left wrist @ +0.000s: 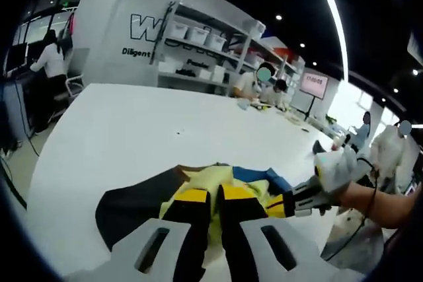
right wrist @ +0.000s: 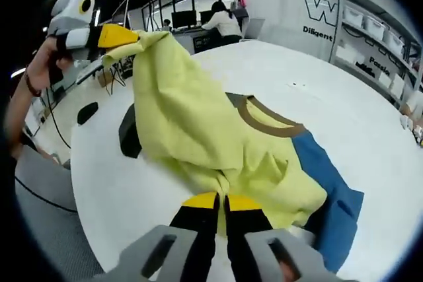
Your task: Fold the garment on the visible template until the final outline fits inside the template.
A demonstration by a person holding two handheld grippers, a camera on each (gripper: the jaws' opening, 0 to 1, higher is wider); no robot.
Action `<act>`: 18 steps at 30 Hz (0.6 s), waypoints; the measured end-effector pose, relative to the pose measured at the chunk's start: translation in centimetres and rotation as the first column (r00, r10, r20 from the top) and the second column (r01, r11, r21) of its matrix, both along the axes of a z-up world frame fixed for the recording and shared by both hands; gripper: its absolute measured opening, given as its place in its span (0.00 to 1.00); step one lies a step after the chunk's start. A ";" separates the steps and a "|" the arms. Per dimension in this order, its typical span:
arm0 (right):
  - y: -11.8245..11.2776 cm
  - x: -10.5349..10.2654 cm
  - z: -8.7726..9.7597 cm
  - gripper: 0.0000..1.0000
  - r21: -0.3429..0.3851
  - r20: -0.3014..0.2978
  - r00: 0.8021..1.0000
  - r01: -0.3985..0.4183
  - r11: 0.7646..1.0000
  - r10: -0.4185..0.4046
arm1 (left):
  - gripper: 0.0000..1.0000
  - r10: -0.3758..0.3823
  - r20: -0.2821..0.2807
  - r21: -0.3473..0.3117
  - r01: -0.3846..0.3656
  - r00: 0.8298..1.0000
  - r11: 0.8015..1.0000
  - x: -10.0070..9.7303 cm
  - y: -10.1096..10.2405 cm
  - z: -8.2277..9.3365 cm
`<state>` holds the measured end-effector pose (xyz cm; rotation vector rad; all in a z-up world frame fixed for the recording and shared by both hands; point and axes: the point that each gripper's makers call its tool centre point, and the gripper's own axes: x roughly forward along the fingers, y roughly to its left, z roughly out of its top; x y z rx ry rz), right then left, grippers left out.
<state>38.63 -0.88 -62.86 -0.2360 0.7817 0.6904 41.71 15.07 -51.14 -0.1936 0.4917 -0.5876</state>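
Left hand-held gripper (left wrist: 213,197): jaws pressed together, yellow tips pinching a fold of the garment (left wrist: 225,179) straight ahead of it. In the right gripper view this same left hand-held gripper (right wrist: 125,36) sits up and to the left, held by a person's hand (right wrist: 46,64), with a corner of yellow cloth drawn up to its tip, well above the bench (right wrist: 317,90).

Right hand-held gripper (right wrist: 221,201): jaws clenched on the near edge of the garment (right wrist: 198,130), cloth bunched right at the tips. In the left gripper view the right hand-held gripper (left wrist: 287,204) comes in from the right, its tip touching the cloth, a gloved hand (left wrist: 337,173) behind it.

The garment is a yellow shirt with a brown neckband (right wrist: 264,120) and a blue sleeve (right wrist: 334,193). The blue sleeve lies just right of the right gripper's jaws. The yellow body slopes from the raised corner down to the right gripper.

A dark flat shape (right wrist: 130,133), probably the template, shows on the bench under the shirt, beyond and left of the right gripper. In the left gripper view the dark shape (left wrist: 125,206) lies just left of the jaws. Its full outline is hidden by cloth.

Background beyond the bench: shelves with bins (left wrist: 198,37), a seated person (right wrist: 221,21) at a desk.
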 end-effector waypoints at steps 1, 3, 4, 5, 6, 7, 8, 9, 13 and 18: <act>-0.4 -0.2 0.2 0.00 0.003 -0.001 1.000 0.004 1.000 -0.004 | 0.00 0.000 -0.002 0.001 0.000 1.000 1.000 -0.2 0.1 -0.1; -1.1 -0.5 0.5 0.00 0.004 -0.002 1.000 0.016 1.000 -0.016 | 0.00 0.000 -0.011 0.002 0.000 1.000 1.000 -0.7 0.3 -0.3; -1.4 -0.7 0.6 0.00 0.008 -0.006 1.000 0.021 1.000 -0.021 | 0.00 0.000 -0.015 0.006 0.001 1.000 1.000 -1.0 0.4 -0.5; -1.6 -0.8 0.7 0.00 0.012 -0.009 1.000 0.026 1.000 -0.026 | 0.00 -0.001 -0.019 0.010 0.001 1.000 1.000 -1.2 0.4 -0.7; -1.9 -0.9 0.8 0.00 0.019 -0.012 0.999 0.036 0.999 -0.036 | 0.00 -0.001 -0.022 0.013 0.001 1.000 1.000 -1.4 0.5 -0.9; -2.2 -1.1 1.0 0.00 0.030 -0.017 0.999 0.051 0.998 -0.050 | 0.00 -0.002 -0.027 0.016 0.003 1.000 1.000 -1.7 0.5 -1.1; -2.3 -1.2 1.1 0.00 0.033 -0.017 0.998 0.053 0.998 -0.053 | 0.00 -0.003 -0.028 0.017 0.003 1.000 1.000 -1.8 0.6 -1.1; -2.6 -1.4 1.2 0.00 0.036 -0.020 0.998 0.059 0.998 -0.058 | 0.00 -0.003 -0.032 0.020 0.004 0.999 1.000 -2.1 0.6 -1.3; -3.3 -1.9 1.3 0.00 0.042 -0.027 0.997 0.075 0.996 -0.074 | 0.00 -0.003 -0.042 0.028 0.005 0.999 1.000 -3.2 0.8 -1.7; -4.1 -2.6 1.4 0.00 0.055 -0.039 0.995 0.093 0.994 -0.091 | 0.00 -0.006 -0.073 0.047 0.010 0.997 0.999 -4.9 1.1 -3.0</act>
